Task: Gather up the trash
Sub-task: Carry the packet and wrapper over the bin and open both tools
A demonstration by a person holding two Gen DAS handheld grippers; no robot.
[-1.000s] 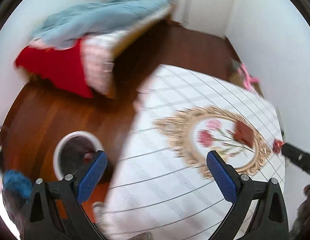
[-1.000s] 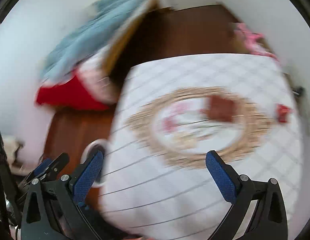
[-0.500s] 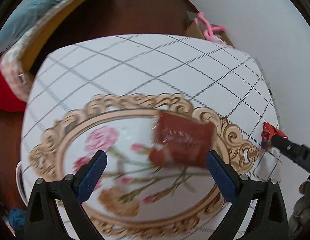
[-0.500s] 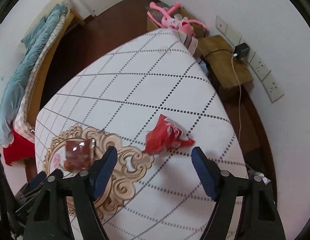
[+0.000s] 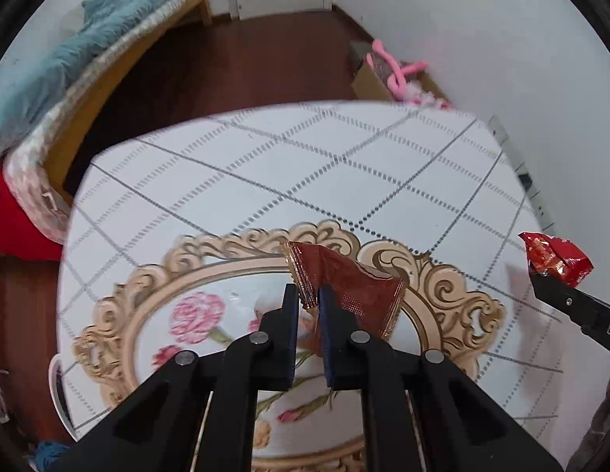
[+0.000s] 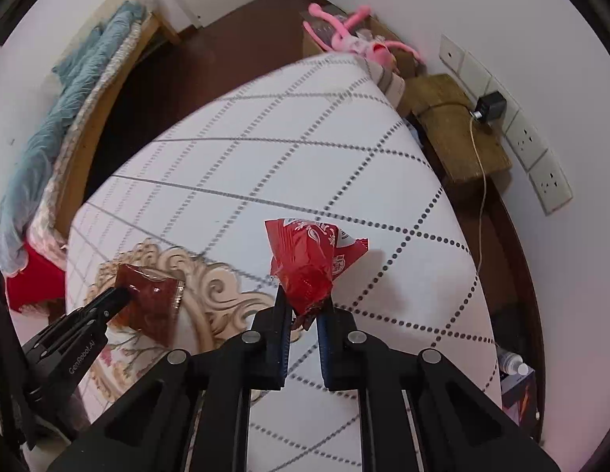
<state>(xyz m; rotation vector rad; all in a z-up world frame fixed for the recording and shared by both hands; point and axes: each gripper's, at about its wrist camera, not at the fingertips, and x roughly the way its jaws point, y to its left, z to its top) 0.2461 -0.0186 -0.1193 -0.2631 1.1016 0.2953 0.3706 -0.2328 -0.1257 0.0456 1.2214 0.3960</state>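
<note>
My left gripper (image 5: 308,299) is shut on the edge of a brown snack wrapper (image 5: 352,287) and holds it just above the table's white cloth (image 5: 265,181). My right gripper (image 6: 303,310) is shut on a crumpled red wrapper (image 6: 309,259), lifted off the cloth. The red wrapper also shows at the right of the left wrist view (image 5: 556,255). The brown wrapper shows at the left of the right wrist view (image 6: 151,299), pinched by the left gripper (image 6: 120,295).
A white bin's rim (image 5: 55,389) peeks out below the table's left edge. A bed with a blue blanket (image 5: 69,59) stands at far left. A pink toy (image 6: 356,39), a wooden shelf (image 6: 454,129) and a wall charger (image 6: 489,104) lie beyond the table.
Both grippers swung from the bin side to over the table, came down open on the wrappers, then closed on them. Both wrappers are now pinched and lifted.
</note>
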